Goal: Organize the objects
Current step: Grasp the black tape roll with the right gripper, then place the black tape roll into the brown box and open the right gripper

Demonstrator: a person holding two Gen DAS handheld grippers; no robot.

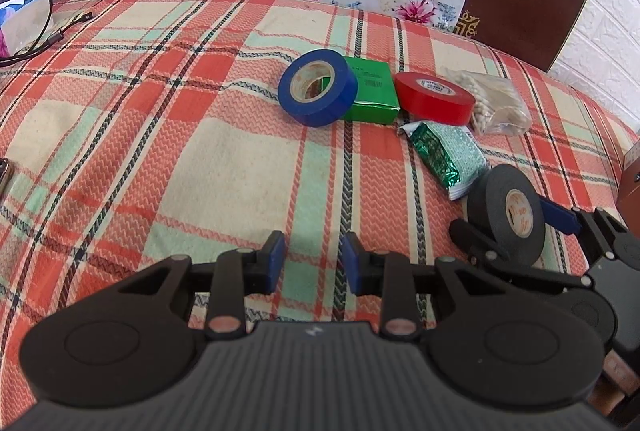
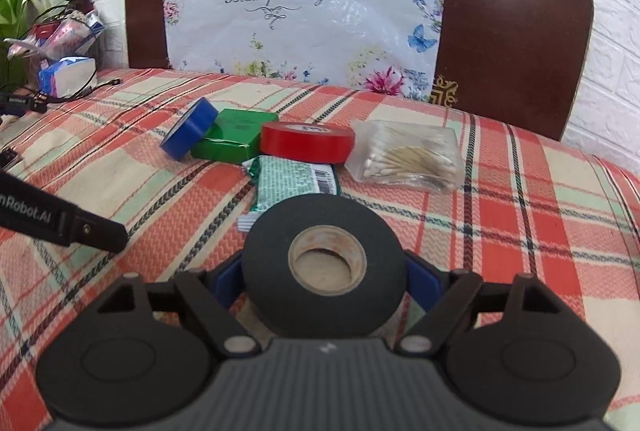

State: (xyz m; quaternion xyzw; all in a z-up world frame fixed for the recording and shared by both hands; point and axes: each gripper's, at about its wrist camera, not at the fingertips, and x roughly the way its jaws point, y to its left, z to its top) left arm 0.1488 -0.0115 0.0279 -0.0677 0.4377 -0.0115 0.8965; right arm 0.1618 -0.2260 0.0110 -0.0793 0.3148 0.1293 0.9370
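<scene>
Right now the right tongs [image 2: 325, 281] have the black tape roll [image 2: 323, 273] between their blue pads, though whether the pads press on it or stand just clear I cannot tell; it sits near the bench's [image 1: 120, 111] front right edge, just beside the green packet [image 2: 294, 183]. The left tongs [image 1: 313, 263] hang partly apart and empty over bare cloth. The step looks like placing or lifting this roll; next it wants lining up with the red roll [image 2: 306, 142] and blue roll [image 2: 190, 129] further back.

White brick-pattern wall [image 2: 612, 31], brown chair back [image 2: 512, 31] under floral plastic cover [image 2: 304, 11], plaid-covered table [image 2: 520, 231]
</scene>
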